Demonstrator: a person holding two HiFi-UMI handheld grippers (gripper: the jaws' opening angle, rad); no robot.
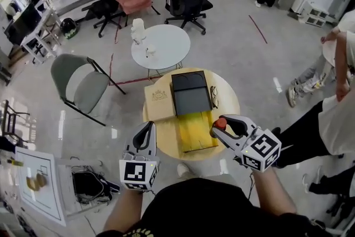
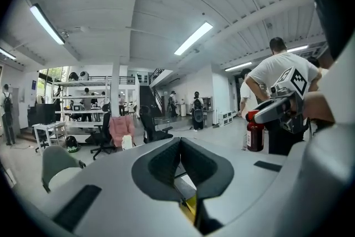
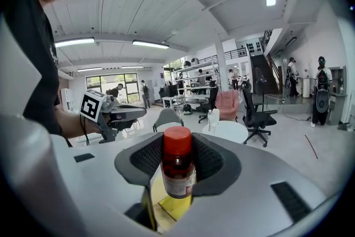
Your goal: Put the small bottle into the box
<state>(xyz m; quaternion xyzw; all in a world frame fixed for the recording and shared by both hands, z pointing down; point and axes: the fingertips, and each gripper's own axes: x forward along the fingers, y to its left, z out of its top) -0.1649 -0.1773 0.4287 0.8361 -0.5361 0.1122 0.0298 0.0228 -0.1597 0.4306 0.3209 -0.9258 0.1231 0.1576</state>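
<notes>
Over table's (image 1: 228, 101) near right edge, right gripper (image 1: 218, 128) jaws clamp small bottle (image 3: 177, 170); left gripper (image 1: 147, 131), near left, jaws closed, w/ nothing between; box (image 1: 189, 98) beyond.

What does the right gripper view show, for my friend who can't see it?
The right tool grips a small dark bottle with a red cap between its jaws. A yellow patch shows just below it. Beyond are a round white table and a black office chair in a big bright room.
</notes>
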